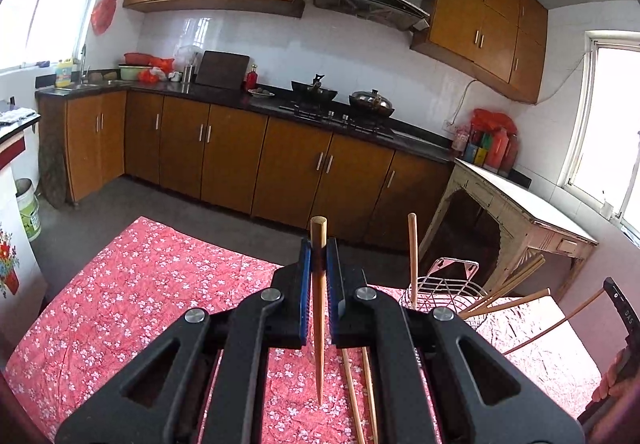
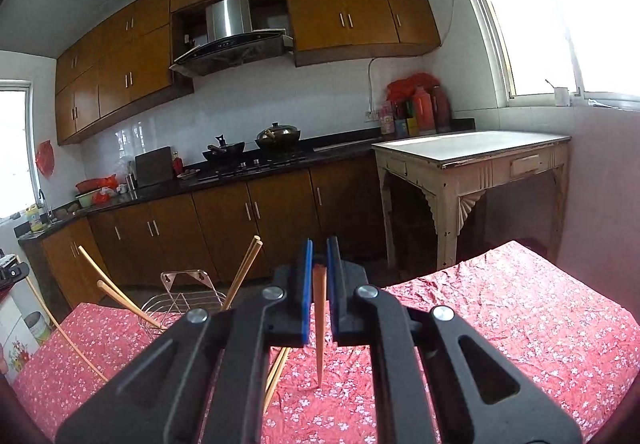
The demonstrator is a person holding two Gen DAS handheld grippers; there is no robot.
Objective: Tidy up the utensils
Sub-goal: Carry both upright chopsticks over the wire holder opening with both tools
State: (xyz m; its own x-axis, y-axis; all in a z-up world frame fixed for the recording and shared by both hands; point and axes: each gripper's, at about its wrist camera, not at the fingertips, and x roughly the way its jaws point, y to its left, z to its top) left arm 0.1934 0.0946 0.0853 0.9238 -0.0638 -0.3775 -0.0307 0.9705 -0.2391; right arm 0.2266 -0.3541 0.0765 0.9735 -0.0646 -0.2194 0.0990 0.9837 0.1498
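Kitchen cabinets and a dark counter fill the background, and nearer to you lies the surface (image 1: 140,284), draped in a red floral cloth.

Your left wrist view alone shows the right gripper's body (image 1: 622,324) at the surface's right edge, with a thin chopstick slanting out from it. Your right wrist view alone shows the pale side table (image 2: 472,152) face-on under the window.

Your left gripper (image 1: 319,256) is clenched on an upright chopstick (image 1: 319,324); its blunt end rises above the blue pads and its point hangs just above the cloth. Your right gripper (image 2: 319,256) is likewise clamped on a second chopstick (image 2: 319,324), point down, close over the cloth (whether it touches, you cannot tell).

At the surface's far edge stands the wire holder (image 1: 444,292), seen at (image 2: 180,300) from the other side. It carries several chopsticks: one standing near upright (image 1: 413,260) and others leaning outward over its rim (image 1: 508,290).

Loose chopsticks (image 1: 356,396) lie flat on the cloth beneath your left gripper.
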